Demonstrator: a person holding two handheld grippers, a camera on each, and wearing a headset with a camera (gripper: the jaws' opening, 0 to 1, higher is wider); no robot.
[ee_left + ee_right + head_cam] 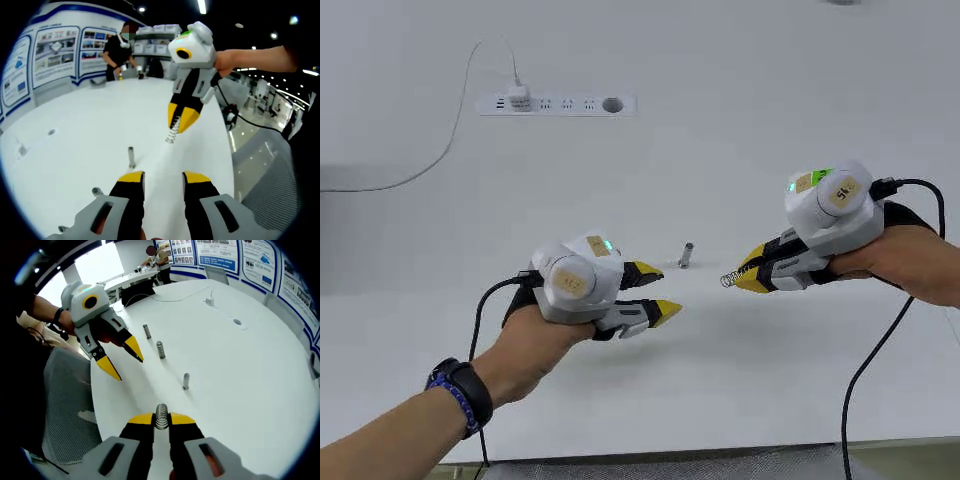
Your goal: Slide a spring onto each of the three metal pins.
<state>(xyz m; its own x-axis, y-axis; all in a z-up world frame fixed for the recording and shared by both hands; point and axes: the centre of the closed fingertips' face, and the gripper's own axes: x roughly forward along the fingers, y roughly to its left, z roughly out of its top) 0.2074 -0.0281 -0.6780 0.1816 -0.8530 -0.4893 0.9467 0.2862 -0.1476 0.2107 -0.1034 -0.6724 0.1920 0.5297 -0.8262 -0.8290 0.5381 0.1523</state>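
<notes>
**Right gripper (161, 422) clamped on a spring (161, 414); left gripper (164, 179) open.**
The right gripper's jaws are closed on the spring, which projects forward from between the yellow tips, above the white table (740, 380). A bare pin (186, 381) stands upright on the table just ahead of the spring, not touching it. Beyond it, the near sprung pin (160, 349) and the far sprung pin (147, 331) each carry a coil. The left gripper's jaws are spread apart, held near the bare pin.
</notes>
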